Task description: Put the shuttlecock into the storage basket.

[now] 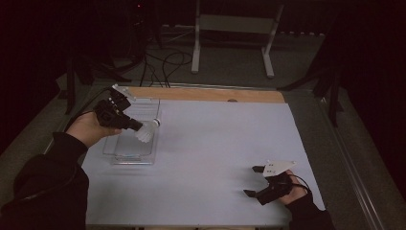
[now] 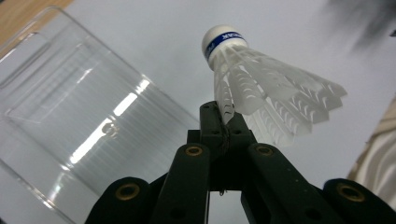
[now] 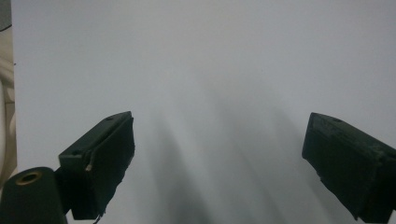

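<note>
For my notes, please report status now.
Left gripper shut on shuttlecock skirt, above clear box. Right gripper open, low over white table. Nothing in the way.

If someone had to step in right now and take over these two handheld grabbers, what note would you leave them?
Left gripper: fingers shut on the feather skirt of the white shuttlecock, held in the air over the clear plastic box at the table's left side.
Right gripper: open, holding nothing, low over the white table sheet near the right front corner.
Done: the shuttlecock is picked up and sits above the box.
Left: judging by its position, it probably goes into the box; lower it in, open the fingers, then draw the left hand back.
</note>
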A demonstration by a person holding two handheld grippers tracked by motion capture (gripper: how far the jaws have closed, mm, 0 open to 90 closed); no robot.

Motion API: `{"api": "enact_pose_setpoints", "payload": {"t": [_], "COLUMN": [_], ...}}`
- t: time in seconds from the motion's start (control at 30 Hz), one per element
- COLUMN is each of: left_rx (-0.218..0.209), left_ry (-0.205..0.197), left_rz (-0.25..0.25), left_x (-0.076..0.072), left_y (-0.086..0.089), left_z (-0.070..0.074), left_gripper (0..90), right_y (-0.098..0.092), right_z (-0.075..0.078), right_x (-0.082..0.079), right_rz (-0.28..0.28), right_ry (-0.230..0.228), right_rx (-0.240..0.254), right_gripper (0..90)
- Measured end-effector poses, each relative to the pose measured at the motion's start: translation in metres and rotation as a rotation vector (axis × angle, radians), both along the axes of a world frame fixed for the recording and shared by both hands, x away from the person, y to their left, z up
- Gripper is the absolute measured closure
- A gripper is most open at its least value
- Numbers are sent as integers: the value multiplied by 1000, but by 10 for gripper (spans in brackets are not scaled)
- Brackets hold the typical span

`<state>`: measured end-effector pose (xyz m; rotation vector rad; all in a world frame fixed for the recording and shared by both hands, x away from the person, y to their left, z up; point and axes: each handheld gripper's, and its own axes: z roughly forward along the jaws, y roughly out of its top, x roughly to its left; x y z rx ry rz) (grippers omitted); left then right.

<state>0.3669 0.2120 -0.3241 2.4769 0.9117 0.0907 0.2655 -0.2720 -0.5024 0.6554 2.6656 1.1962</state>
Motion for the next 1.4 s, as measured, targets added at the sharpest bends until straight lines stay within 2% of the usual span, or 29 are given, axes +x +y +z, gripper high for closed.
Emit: {"api": "enact_pose_setpoints", "payload": {"t": [0.1,0.23,0.53,0.7,0.8,0.87,1.07,1.23,1.4], "left_rx": [1,-6,-54,-68,-62,-74,-17,-17,-10], "left_ry": [-5,-22,-40,-80,-88,-84,-110,-105,-142], "left_rz": [15,63,156,189,221,226,268,273,310], "left_x": [2,5,14,18,20,21,23,25,25], "left_y": [3,12,26,29,29,29,22,16,13], "left_z": [-2,-5,-13,-18,-24,-30,-47,-57,-64], "left_gripper": [900,900,900,900,900,900,900,900,900], "right_y": [0,1,5,5,4,4,5,4,4], "right_z": [-3,-5,-7,-5,-5,-5,-5,-5,-5], "right_x": [0,0,0,0,-1,-1,-1,-1,-1], "right_rz": [0,2,12,12,10,13,15,15,19], "right_ry": [-2,-3,-6,-7,-4,-3,5,4,6], "right_rx": [0,3,4,12,14,13,13,15,17], "right_gripper": [94,94,94,94,95,95,95,95,95]}}
